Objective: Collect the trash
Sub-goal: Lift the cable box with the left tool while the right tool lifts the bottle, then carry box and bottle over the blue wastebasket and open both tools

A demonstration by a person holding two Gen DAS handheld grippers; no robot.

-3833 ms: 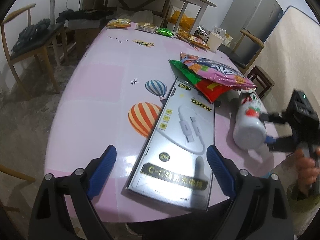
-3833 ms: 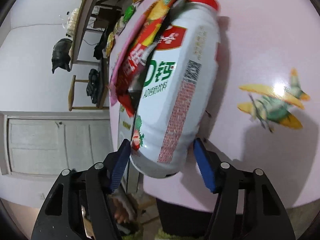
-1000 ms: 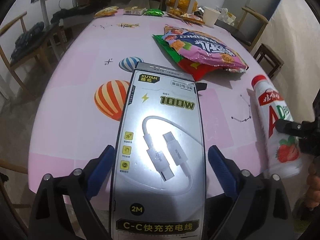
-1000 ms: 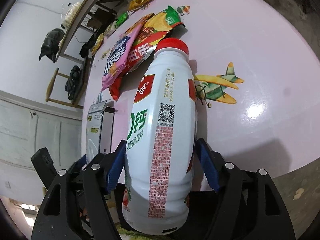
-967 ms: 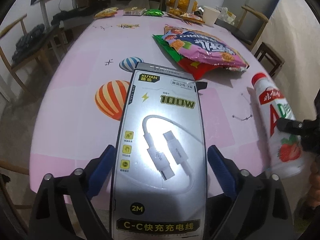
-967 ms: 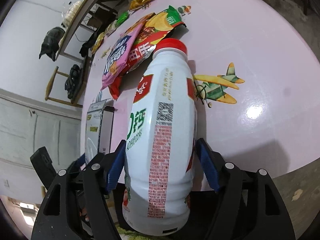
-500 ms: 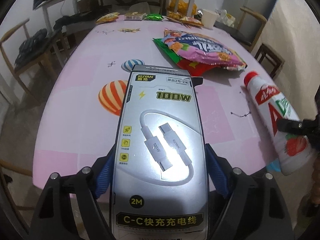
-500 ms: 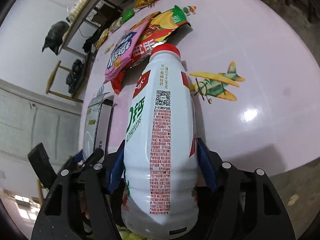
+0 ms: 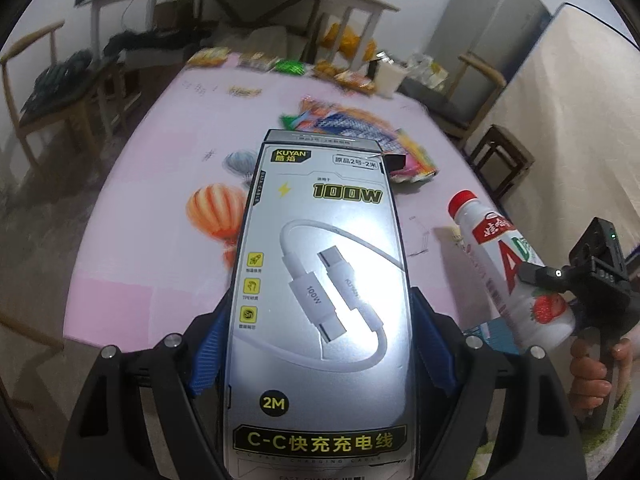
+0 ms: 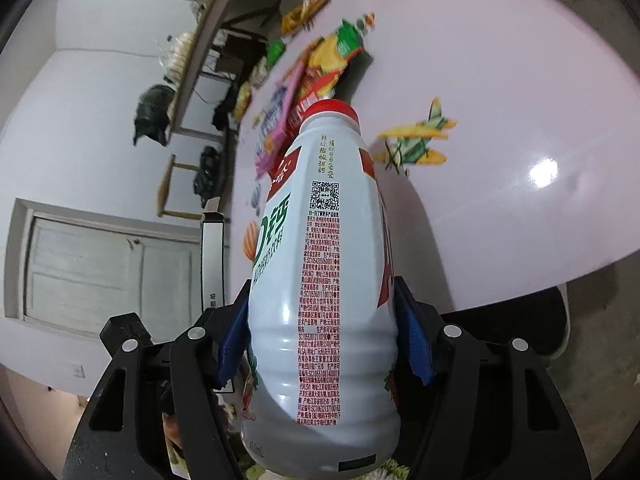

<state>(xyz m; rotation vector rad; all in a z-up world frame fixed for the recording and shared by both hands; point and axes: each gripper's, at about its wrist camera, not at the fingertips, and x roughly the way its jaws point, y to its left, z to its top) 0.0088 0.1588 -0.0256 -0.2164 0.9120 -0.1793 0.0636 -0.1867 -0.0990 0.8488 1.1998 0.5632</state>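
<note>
The left tool [image 9: 320,344] clamps a flat silver charging-cable box [image 9: 320,280]; the right tool [image 10: 322,340] grips a white red-capped plastic drink bottle [image 10: 324,264] above the pink tabletop [image 10: 520,100].

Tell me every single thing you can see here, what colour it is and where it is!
Charging cable box: one, silver-grey, clamped in the left gripper, above the table.
Drink bottle: one, white with red cap, clamped in the right gripper.
Snack bags: a pile, pink, red and green, mid-table beyond the box.
Small wrappers: several, yellow and green, along the table's far edge.
Table: one, pink with balloon and plane pictures.
Wooden chairs: a few, around the table.
Fridge: one, grey, far corner.
Left gripper: black, blue pads.
Right gripper: black, blue pads.
Hand: one, on the right gripper's handle.
</note>
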